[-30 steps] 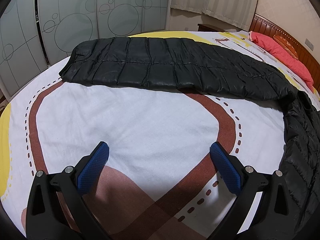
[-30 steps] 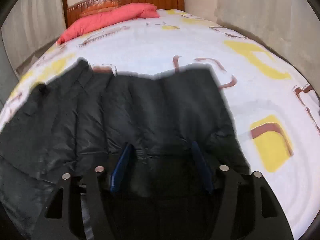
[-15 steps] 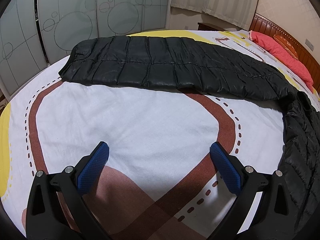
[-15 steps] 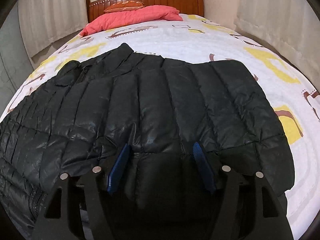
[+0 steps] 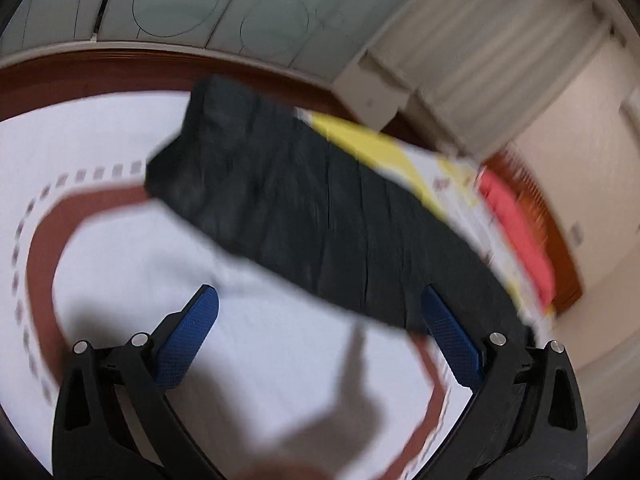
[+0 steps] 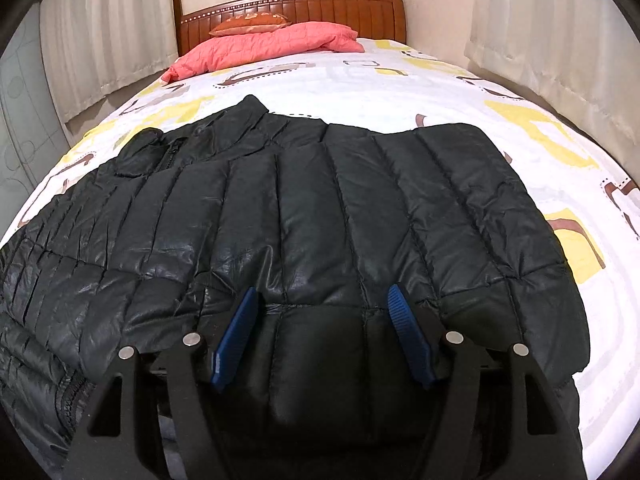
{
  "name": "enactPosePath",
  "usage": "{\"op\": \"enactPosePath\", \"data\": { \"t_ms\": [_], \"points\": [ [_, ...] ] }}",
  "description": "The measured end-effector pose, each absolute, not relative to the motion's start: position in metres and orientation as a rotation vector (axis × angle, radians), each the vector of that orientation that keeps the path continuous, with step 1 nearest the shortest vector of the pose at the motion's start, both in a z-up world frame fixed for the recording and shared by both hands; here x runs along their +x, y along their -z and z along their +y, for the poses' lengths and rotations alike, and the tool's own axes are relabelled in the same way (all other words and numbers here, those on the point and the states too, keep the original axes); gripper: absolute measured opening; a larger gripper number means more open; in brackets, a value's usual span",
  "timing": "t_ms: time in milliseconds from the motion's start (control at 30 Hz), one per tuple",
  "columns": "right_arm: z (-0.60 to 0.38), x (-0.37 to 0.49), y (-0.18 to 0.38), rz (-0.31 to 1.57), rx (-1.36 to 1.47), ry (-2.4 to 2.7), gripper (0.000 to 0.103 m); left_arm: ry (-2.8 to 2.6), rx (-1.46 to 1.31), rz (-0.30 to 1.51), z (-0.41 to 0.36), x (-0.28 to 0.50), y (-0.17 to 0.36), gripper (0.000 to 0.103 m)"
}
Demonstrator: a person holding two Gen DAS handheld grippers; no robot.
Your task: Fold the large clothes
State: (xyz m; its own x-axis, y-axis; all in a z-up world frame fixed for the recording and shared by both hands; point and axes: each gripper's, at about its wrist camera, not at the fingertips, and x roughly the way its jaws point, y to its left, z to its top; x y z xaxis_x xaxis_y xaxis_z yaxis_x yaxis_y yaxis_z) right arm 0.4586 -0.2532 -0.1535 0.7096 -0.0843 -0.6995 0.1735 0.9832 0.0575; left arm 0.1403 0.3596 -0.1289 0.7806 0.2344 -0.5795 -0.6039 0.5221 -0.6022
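Both claws gape: right claw (image 6: 322, 312) straddles the black jacket (image 6: 312, 208), left claw (image 5: 320, 320) holds nothing.

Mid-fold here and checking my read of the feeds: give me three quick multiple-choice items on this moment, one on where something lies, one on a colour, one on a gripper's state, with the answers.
1. Where does the pink quilt lie?
A. Against the wooden headboard
B. On top of the jacket
C. On the floor

2. What colour is the puffer jacket spread on the bed sheet?
A. Yellow
B. Black
C. Red

3. In what state is the left gripper?
A. Shut on a sleeve
B. Shut on the sheet
C. Open, holding nothing

Answers:
1. A, since the right wrist view shows it bunched at the head of the bed, well apart from the jacket.
2. B, as its quilted shell is glossy black in both views.
3. C, since its blue pads stand wide apart with only sheet and sleeve beyond them.
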Motion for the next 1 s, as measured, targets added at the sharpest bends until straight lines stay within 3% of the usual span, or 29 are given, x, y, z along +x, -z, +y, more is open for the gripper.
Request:
{"op": "enactPosePath", "data": {
  "t_ms": [33, 100, 133, 233, 300, 400, 600, 767, 1000],
  "points": [
    [-0.253, 0.459, 0.153, 0.768, 0.119, 0.146, 0.068, -0.545, -0.896, 0.457, 0.367, 0.141, 0.129, 0.095],
    [-0.252, 0.458, 0.153, 0.766, 0.113, 0.152, 0.068, -0.594, -0.935, 0.433, 0.39, 0.142, 0.133, 0.075],
    [-0.251, 0.458, 0.153, 0.765, 0.112, 0.156, 0.069, -0.605, -0.947, 0.411, 0.397, 0.141, 0.134, 0.071],
    [-0.25, 0.458, 0.154, 0.761, 0.108, 0.162, 0.069, -0.65, -0.981, 0.376, 0.411, 0.14, 0.135, 0.046],
    [-0.25, 0.457, 0.154, 0.759, 0.109, 0.163, 0.07, -0.67, -0.978, 0.379, 0.416, 0.14, 0.135, 0.021],
    [-0.25, 0.456, 0.153, 0.755, 0.108, 0.164, 0.07, -0.673, -0.963, 0.395, 0.423, 0.146, 0.132, 0.012],
    [-0.25, 0.456, 0.153, 0.753, 0.108, 0.164, 0.07, -0.645, -0.735, 0.374, 0.388, 0.175, 0.083, 0.007],
    [-0.251, 0.456, 0.153, 0.753, 0.11, 0.164, 0.07, -0.458, -0.543, 0.386, 0.306, 0.227, 0.037, 0.007],
    [-0.251, 0.455, 0.153, 0.752, 0.118, 0.16, 0.07, -0.198, -0.382, 0.485, 0.167, 0.3, 0.019, 0.007]
  ]
}}
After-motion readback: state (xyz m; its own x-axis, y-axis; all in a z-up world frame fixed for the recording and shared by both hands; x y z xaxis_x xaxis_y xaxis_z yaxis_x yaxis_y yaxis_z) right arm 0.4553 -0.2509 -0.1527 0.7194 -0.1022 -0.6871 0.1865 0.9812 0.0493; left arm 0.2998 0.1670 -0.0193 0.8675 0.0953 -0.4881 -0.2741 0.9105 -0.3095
